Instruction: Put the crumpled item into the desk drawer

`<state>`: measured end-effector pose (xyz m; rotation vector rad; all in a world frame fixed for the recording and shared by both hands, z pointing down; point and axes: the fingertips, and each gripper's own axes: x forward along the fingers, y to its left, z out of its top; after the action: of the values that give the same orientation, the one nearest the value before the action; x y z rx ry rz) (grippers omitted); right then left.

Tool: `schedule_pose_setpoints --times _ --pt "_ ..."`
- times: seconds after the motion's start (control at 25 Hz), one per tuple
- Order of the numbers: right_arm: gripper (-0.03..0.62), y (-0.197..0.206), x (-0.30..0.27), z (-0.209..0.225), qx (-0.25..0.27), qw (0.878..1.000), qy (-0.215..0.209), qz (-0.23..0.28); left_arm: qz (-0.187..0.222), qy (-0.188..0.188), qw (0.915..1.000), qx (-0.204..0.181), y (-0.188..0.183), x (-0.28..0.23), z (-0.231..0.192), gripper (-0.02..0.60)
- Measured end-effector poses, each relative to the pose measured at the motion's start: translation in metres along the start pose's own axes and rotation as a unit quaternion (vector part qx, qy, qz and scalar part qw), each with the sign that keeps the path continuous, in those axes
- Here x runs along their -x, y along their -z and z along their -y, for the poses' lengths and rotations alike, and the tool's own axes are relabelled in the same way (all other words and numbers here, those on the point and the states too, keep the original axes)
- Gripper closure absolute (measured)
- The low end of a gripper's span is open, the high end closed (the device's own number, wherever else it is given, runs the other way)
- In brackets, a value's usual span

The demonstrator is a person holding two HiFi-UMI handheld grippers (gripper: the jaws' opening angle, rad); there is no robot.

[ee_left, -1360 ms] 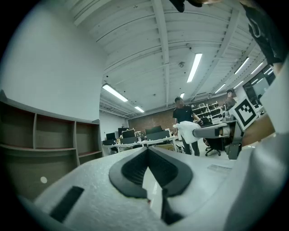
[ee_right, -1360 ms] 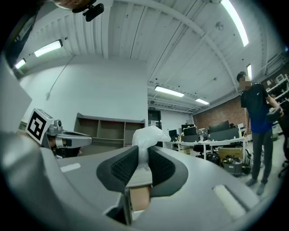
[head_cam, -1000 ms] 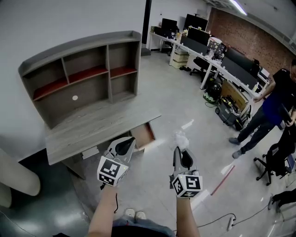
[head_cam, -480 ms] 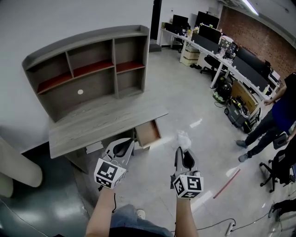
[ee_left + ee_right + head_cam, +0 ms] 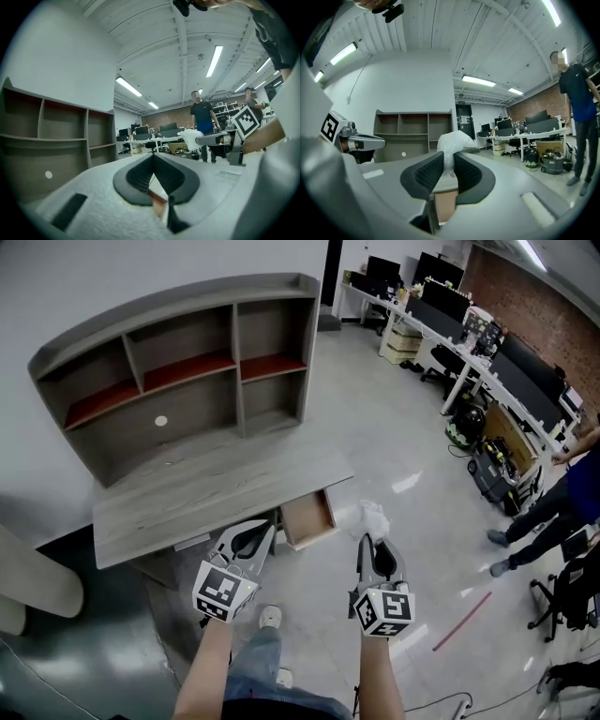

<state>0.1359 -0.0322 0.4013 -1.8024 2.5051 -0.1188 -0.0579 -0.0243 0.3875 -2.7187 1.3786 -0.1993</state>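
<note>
At the far left a grey shelf unit with red-lined compartments stands on the back of the tabletop. Near the tabletop's front edge, the left gripper hangs in the air with its jaw tips pressed together and nothing between them. Just right of it, a drawer stands pulled open at the tabletop's right near corner. Further right, the right gripper is clenched on the crumpled white item, which sticks out beyond the jaw tips, in the air above the grey floor and just right of the open drawer. At the far right stands a person in blue, by rows of office desks.
</note>
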Motion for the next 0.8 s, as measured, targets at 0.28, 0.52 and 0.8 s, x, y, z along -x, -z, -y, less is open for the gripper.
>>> schedule_pose_setpoints --times 0.28,0.52,0.8 --pt "0.513 -0.002 -0.088 0.009 -0.006 1.000 -0.007 0.001 0.000 0.015 0.9998 -0.009 -0.005 -0.066 -0.056 0.592" --pt "0.513 -0.002 -0.144 0.015 -0.013 1.000 -0.004 0.002 0.002 0.034 0.9994 -0.008 -0.005 -0.114 -0.095 0.592" --pt "0.511 0.024 -0.167 0.036 -0.033 0.999 0.009 -0.029 -0.021 0.047 0.9985 0.018 0.022 -0.150 -0.105 0.592"
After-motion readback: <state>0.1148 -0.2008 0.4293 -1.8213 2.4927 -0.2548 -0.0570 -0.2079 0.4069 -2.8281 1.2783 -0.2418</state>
